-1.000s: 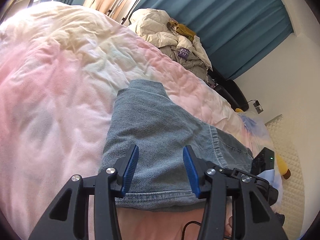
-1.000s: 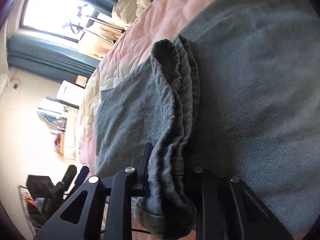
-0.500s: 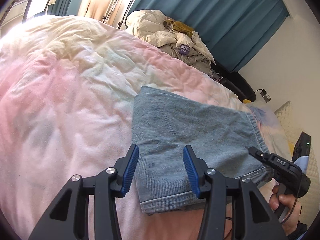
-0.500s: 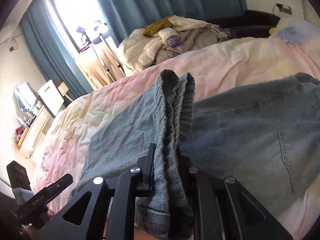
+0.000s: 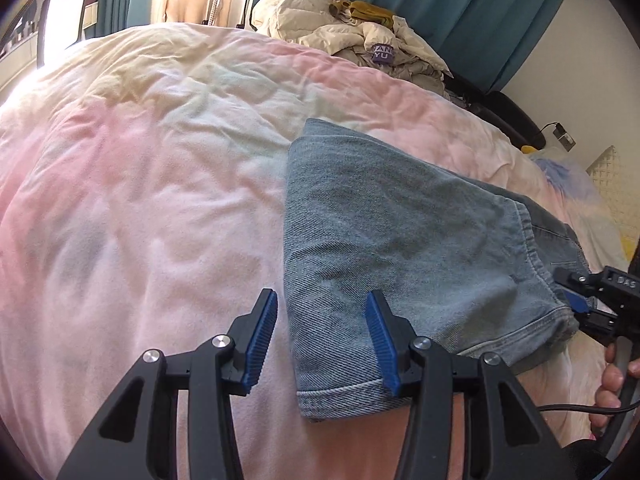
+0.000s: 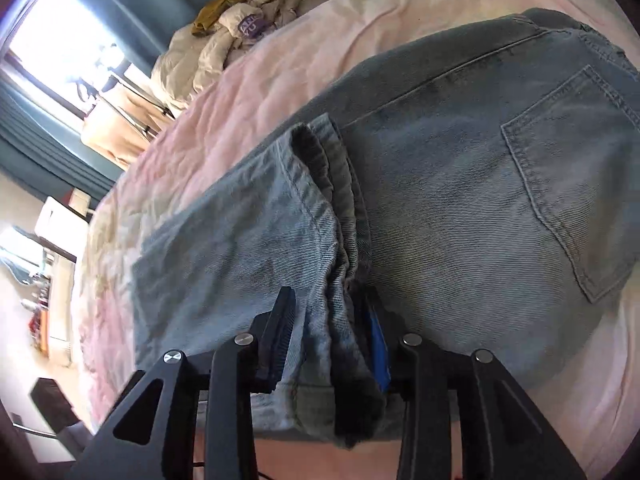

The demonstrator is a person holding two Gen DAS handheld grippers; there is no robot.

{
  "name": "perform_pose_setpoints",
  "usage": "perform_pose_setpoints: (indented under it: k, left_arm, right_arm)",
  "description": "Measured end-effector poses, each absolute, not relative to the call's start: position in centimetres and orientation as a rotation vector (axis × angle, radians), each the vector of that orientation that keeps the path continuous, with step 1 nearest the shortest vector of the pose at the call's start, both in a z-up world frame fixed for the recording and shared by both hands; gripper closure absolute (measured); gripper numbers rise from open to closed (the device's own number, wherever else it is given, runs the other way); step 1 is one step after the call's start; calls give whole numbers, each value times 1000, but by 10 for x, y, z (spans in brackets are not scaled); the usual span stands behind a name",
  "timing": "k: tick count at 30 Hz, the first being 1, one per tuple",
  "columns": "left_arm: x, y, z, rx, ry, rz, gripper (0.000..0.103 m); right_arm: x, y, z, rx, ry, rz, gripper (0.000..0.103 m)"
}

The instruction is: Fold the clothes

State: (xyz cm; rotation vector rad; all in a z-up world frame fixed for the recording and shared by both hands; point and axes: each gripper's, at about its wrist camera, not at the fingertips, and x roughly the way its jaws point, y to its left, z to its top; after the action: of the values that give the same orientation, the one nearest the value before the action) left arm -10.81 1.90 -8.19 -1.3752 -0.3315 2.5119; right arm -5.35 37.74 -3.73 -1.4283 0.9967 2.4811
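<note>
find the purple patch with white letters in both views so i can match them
Left wrist: purple patch top centre-right, on the cream clothes pile before the teal curtain.
Right wrist: purple patch upper left, on the same pile.
Shared landmark: the folded jeans on the pink duvet.

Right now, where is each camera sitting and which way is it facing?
Left wrist: sits on the left gripper, angled down over the pink bed cover at the folded jeans; its open blue-padded fingers show, and a hand holding the right gripper at the right edge.
Right wrist: sits on the right gripper, angled down at the jeans' bunched hem between its opening fingers, back pocket beyond.
Shared: the jeans, the bed cover, the pile of pale clothes and the teal curtains.
</note>
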Motion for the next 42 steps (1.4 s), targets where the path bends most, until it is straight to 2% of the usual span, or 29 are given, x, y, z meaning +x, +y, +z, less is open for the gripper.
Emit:
perform_pose_setpoints:
  k: [5,8,11,14,16,18,22,24,27,31,35,39,42]
  left_arm:
    - [-107,20,-84,-1371,-342,2518,56]
    - [-106,22,-83,-1365,-335,2528,56]
    - [-105,25,-83,-1359,-318,2537,56]
    - [-105,27,-83,-1350,-308,2547,56]
    - [-105,27,-84,-1357,-310,2547,56]
    - [-105,28,-86,-1364,-314,2545,56]
    - [-107,28,-91,-1389,-314,2536,56]
    - [-108,29,-95,-1401,-324,2534,56]
    - [-108,30,-96,-1406,-322,2539,55]
    - [-108,35,-95,-1393,-264,2563,55]
    - [-112,40,-94,-1386,-220,2575,55]
    - [-113,38,-95,-1381,-223,2560,55]
    - [-113,37,-91,-1392,-249,2544,55]
  right_arm:
    - [-10,433,8,-1182,1165,2572,69]
    - [5,480,27,-1037,1128,2529,61]
    - [22,539,31,-933,1139,2419,61]
    - [42,594,11,-893,1204,2314,61]
    - [51,620,-5,-896,1234,2230,57]
    - [61,641,-20,-880,1284,2183,41]
    - [63,670,-59,-880,1507,2080,37]
    - [57,681,-79,-851,1612,2054,29]
    - [49,696,-103,-750,1780,1997,27]
    - [32,710,-124,-677,1908,1956,27]
    - [16,712,-115,-692,1741,1952,30]
    - [0,702,-88,-696,1531,1995,54]
    - [-6,690,-57,-667,1413,2043,64]
